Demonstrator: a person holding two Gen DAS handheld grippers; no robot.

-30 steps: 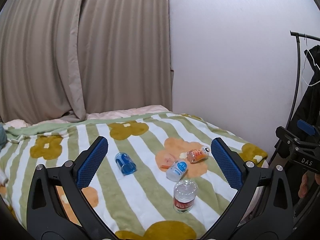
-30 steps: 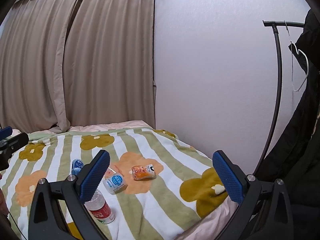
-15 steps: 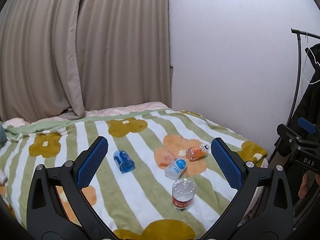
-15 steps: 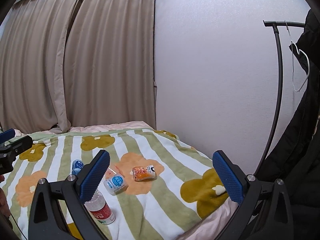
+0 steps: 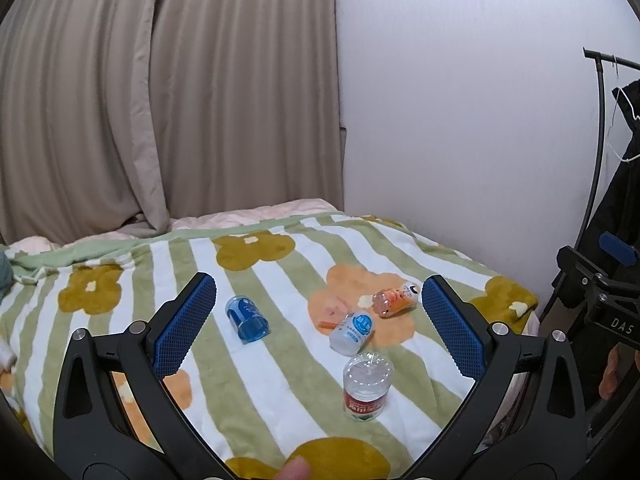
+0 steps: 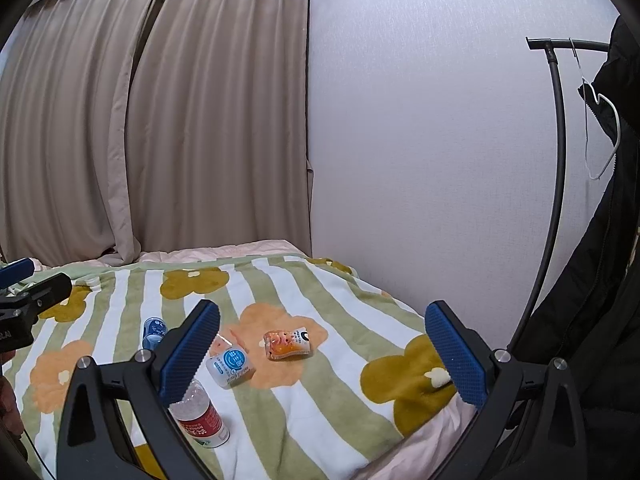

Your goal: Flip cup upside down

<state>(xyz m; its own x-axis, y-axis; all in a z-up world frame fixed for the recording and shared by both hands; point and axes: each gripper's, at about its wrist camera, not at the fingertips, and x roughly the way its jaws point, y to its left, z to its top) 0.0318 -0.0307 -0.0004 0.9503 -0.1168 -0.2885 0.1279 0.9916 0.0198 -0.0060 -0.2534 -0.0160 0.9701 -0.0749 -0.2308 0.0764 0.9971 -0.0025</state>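
Blue ribbed pads on my left gripper (image 5: 319, 324) stood wide apart, with nothing between them, and the right gripper (image 6: 322, 354) was spread just as wide and equally empty. Both hung above a green-and-white striped blanket (image 5: 280, 364) printed with flowers.

Between the left gripper's fingers, toward its left pad, a blue cup (image 5: 247, 319) lay on its side on the blanket, apart from the rest. Toward the right pad I saw a white cup with a blue label (image 5: 352, 332), also on its side, and just beyond it an orange printed cup (image 5: 396, 300), tipped over too. Nearer to me than those stood a clear plastic bottle with a red label (image 5: 366, 386), upright.

From the right gripper the same bottle sat partly behind its left finger, the white cup (image 6: 231, 366) just past that pad, the orange cup (image 6: 287, 343) further out. The blue cup (image 6: 154, 332) lay off to the left.

Beyond the bed hung beige curtains (image 5: 160, 100) beside a white wall (image 6: 420, 140); a black clothes rack (image 6: 558, 168) stood to the right.
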